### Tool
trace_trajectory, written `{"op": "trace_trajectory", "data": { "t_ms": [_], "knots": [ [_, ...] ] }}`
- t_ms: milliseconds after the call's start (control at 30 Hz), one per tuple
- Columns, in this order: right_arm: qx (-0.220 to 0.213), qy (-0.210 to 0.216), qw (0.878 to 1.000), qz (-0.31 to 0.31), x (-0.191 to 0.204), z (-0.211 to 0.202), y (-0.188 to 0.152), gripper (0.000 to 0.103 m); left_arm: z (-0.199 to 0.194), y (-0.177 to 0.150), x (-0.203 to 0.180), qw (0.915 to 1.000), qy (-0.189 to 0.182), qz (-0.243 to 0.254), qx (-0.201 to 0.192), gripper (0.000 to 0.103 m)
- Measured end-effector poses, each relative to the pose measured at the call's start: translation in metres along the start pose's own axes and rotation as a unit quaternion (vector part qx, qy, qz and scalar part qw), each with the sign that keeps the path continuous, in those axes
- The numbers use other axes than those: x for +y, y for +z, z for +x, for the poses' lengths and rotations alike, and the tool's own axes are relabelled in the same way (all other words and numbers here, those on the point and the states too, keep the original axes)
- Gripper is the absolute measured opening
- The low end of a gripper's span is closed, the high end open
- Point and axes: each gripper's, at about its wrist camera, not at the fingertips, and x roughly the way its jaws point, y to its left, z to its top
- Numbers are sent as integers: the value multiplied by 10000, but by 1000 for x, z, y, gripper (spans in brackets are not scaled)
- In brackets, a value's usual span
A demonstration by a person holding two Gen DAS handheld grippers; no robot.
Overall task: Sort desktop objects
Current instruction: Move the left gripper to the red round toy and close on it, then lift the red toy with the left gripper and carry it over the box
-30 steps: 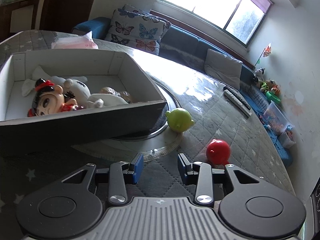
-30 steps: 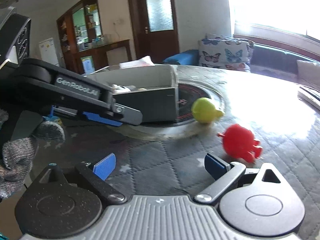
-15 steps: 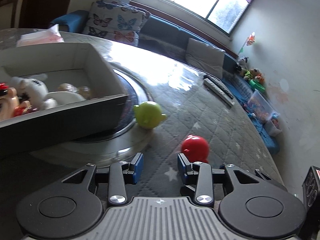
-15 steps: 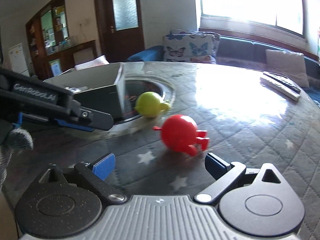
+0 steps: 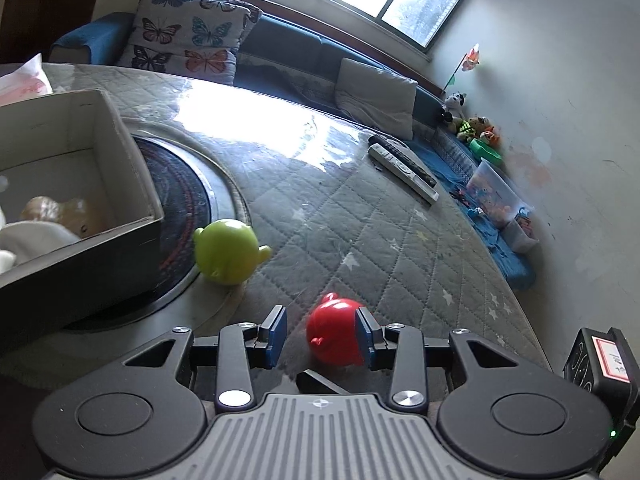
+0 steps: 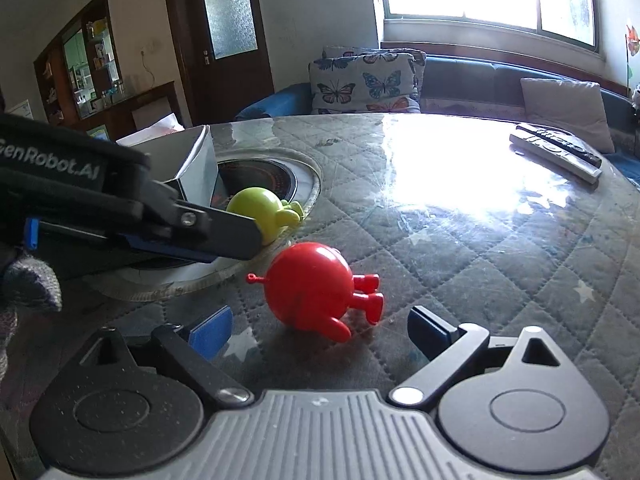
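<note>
A red round toy figure lies on its side on the quilted table cover. It also shows in the right wrist view. My left gripper is open; the red toy sits between its blue pads, close against the right pad. My right gripper is open wide and empty, just short of the red toy. A green round toy lies by the turntable rim; it also shows in the right wrist view. The open box at left holds several toys.
A round turntable lies under the box. Two remote controls lie at the table's far right, also in the right wrist view. A sofa with a butterfly cushion stands behind the table. The left gripper's body crosses the right wrist view.
Both grippers have moved toward the red toy. The left gripper has swung right, so the toy now lies between its pads. The box has slid out to the left of view.
</note>
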Motion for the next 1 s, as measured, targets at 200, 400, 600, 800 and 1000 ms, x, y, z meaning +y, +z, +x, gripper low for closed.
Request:
{"op": "trace_trajectory", "data": {
  "t_ms": [200, 400, 600, 800, 1000],
  "knots": [
    [-18, 57, 10000, 61, -4, 6, 2, 84, 11, 7, -4, 9996, -240, 90, 155, 40],
    [-59, 98, 9999, 111, -7, 6, 3, 78, 24, 12, 0, 9989, -302, -31, 366, 40],
    [-88, 160, 9997, 148, -10, 7, 4, 71, 30, 13, 7, 9974, -433, -217, 537, 41],
    [-107, 187, 9997, 142, -12, 7, 2, 68, 35, 15, 10, 9956, -543, -309, 696, 44],
    [-131, 184, 9997, 71, -10, 6, 0, 67, 41, 16, 17, 9927, -651, -548, 857, 48]
  ]
}}
